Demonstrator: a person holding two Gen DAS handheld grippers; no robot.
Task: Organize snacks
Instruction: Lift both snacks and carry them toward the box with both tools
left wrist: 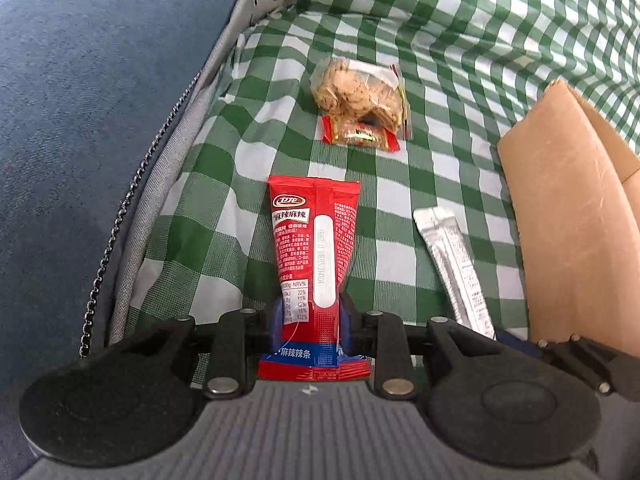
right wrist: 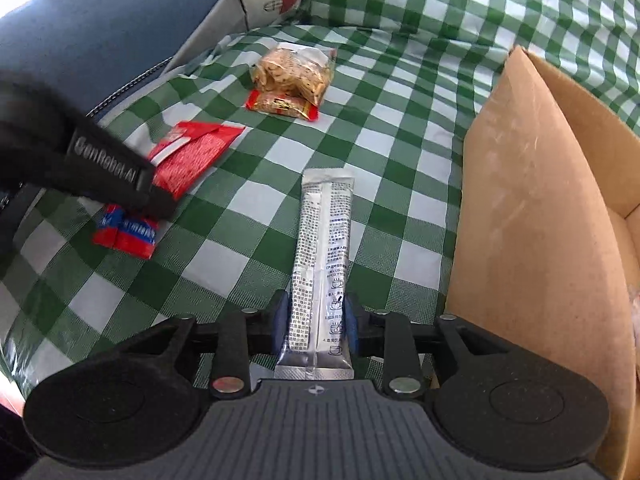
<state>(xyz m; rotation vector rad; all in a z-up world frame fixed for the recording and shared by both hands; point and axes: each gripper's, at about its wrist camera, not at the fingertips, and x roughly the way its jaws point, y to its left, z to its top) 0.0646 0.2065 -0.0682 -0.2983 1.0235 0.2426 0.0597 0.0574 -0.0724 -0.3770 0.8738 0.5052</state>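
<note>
Left wrist view: my left gripper pinches a glossy red snack packet, flat and oblong, lying on the green-checked cloth. A crinkly clear bag of biscuits sits beyond.

Right wrist view: my right gripper is clamped on a slim silver sachet just beside the matte cardboard box.
</note>
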